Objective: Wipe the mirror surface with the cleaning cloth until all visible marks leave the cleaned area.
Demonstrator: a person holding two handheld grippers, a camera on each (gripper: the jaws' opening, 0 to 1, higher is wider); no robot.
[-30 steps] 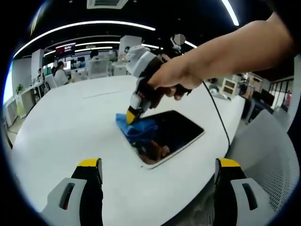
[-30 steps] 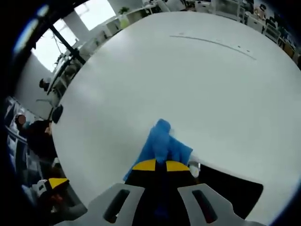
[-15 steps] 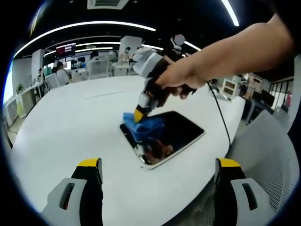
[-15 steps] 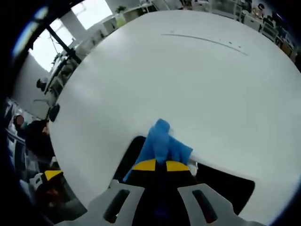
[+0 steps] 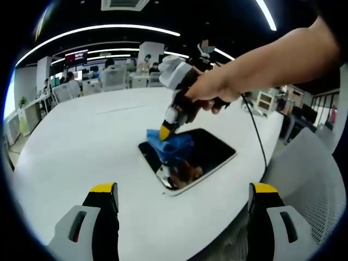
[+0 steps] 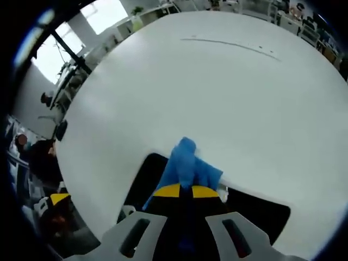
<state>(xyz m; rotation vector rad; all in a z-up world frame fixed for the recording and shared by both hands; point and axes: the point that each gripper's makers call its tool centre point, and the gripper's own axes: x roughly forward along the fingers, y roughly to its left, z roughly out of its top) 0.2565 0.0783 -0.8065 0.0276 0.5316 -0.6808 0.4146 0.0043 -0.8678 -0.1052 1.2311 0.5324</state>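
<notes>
Fingers of the left gripper (image 5: 182,198), left gripper view: two yellow-tipped grey fingers (image 5: 103,191) rose from the bottom edge, set wide apart, nothing between them, held above the near edge of the white bench (image 5: 70,152).
Mirror (image 5: 209,149): dark rectangular pane with pale rim, lying flat on the bench, near its right-hand edge; reflections showed at its near corner.
Cleaning cloth (image 5: 173,147): blue, bunched, resting on the far-left part of the mirror.
Right gripper (image 5: 165,132): entered from upper right, held in a person's hand (image 5: 209,89), angled down, its yellow tip pressed into the cloth.
Cable (image 5: 255,136): dark, trailing from the hand across the bench toward the right edge.
Background: office desks, seated people, strip ceiling lights.

Right gripper view.
Right gripper (image 6: 184,189): fingers (image 6: 168,190) closed together, clamping the cleaning cloth (image 6: 187,166); blue folds stood out beyond the yellow tips.
Mirror (image 6: 142,176): dark surface visible either side of the fingers, below the cloth.
Bench (image 6: 217,92): broad white top beyond the cloth, with a thin dark line (image 6: 234,46) near its far side.
Left gripper (image 6: 57,200): a yellow tip at the lower left edge.
</notes>
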